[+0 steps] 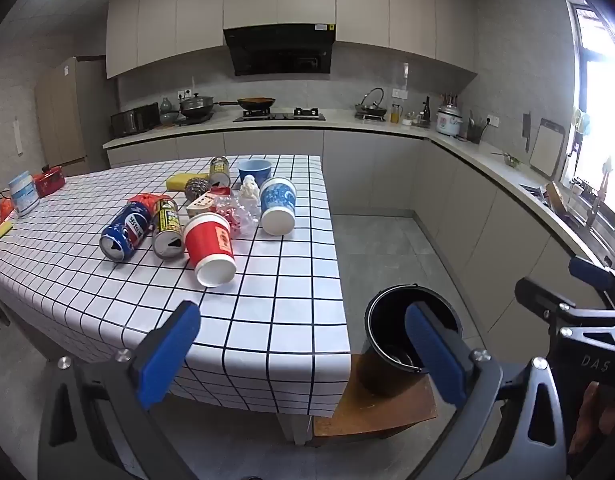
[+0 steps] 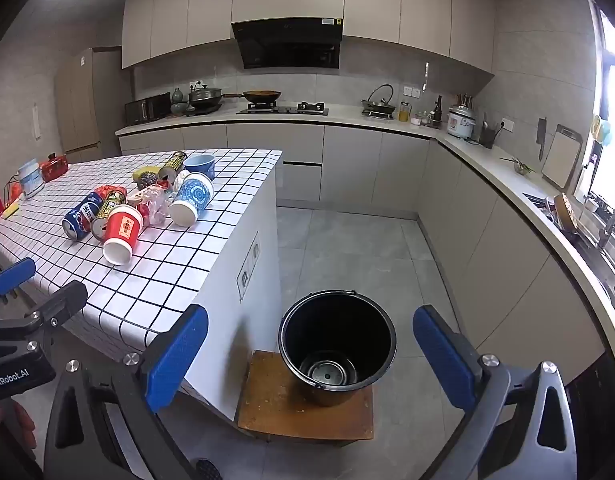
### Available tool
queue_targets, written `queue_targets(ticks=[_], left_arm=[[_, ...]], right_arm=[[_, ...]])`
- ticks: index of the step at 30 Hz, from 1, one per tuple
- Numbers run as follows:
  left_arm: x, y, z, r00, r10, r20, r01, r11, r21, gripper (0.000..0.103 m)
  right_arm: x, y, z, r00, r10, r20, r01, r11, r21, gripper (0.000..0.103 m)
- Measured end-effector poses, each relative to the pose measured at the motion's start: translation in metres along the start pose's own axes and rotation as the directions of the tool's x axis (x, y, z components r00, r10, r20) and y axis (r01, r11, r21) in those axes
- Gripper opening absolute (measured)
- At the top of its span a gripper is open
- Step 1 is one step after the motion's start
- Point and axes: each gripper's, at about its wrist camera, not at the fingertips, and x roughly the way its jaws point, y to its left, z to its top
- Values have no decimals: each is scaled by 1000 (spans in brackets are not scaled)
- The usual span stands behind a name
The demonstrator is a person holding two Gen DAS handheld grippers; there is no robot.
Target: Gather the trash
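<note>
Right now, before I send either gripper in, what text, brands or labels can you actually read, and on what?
"DAS": right gripper body, seen from the left wrist.
"GenRobot.AI": left gripper body, seen from the right wrist.
Pepsi logo: blue can lying on the table; its other lettering is too blurred.
Yellow-black can, red paper cup label, range hood sticker: print too small to read.

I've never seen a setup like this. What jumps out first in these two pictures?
The heap of litter on the checked tablecloth catches the eye: a red paper cup on its side nearest the camera, a blue Pepsi can to its left, and a blue patterned cup behind. Next is the empty black bucket on a wooden stool beside the table. Both the left gripper and the right gripper are open, holding nothing.
</note>
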Motion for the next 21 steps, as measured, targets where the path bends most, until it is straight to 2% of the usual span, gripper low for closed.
queue_targets(ticks=[3,21], left_arm=[[1,0,0,1000,-15,-6,15,1000,-6,103],[-9,3,-1,1000,-5,3,5,1000,4,103]], right_arm=[[-1,-1,0,1000,0,-1,0,1000,-3,103],[-16,-3,0,1000,-17,10,17,1000,5,103]])
